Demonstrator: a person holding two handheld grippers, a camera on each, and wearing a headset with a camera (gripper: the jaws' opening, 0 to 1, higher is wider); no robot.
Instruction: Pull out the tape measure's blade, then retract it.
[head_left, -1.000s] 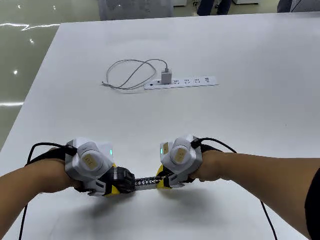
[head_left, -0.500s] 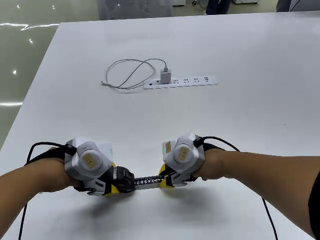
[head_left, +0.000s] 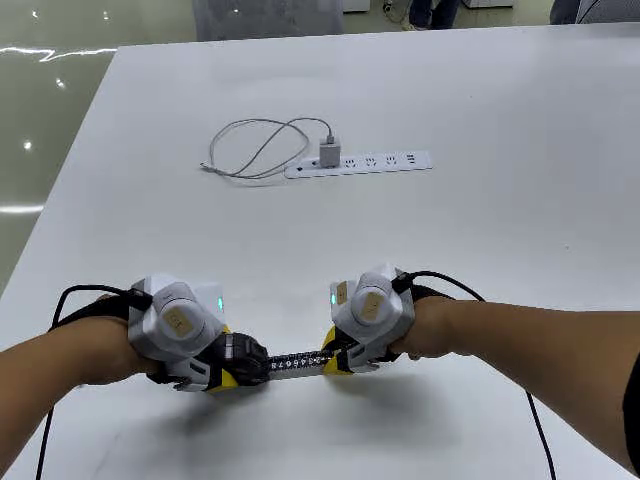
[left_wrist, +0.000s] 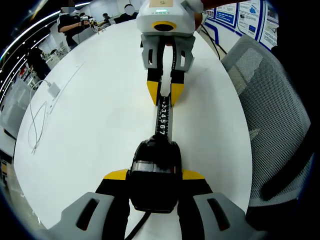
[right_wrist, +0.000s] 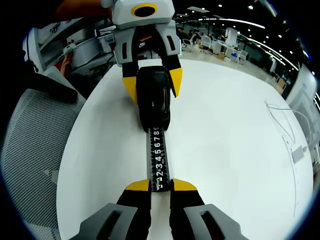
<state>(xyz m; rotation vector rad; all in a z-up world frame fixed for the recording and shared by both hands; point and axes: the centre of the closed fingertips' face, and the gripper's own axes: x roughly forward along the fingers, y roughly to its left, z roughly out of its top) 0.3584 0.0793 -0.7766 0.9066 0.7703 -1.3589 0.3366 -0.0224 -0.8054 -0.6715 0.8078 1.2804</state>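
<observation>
Tape measure is sitting low in the head view, left of centre, on the white table. The left gripper is clamping its black case from both sides. Blade is running out of the case toward the right of the frame, roughly level, and the right gripper is pinching the tip end between its jaws. In the right gripper view only a short run of printed digits is showing between the jaws and the case mouth, so I'm reading this as early in the pull. Blade axis is lying straight on the line between the two grippers, which are facing each other nose to nose. So the pull should be going along that line: right gripper heading for the right of the head view, left one anchoring the case. Sideways drift would risk twisting or kinking the blade. Power strip and cable are lying well apart in the upper middle, out of the way.
</observation>
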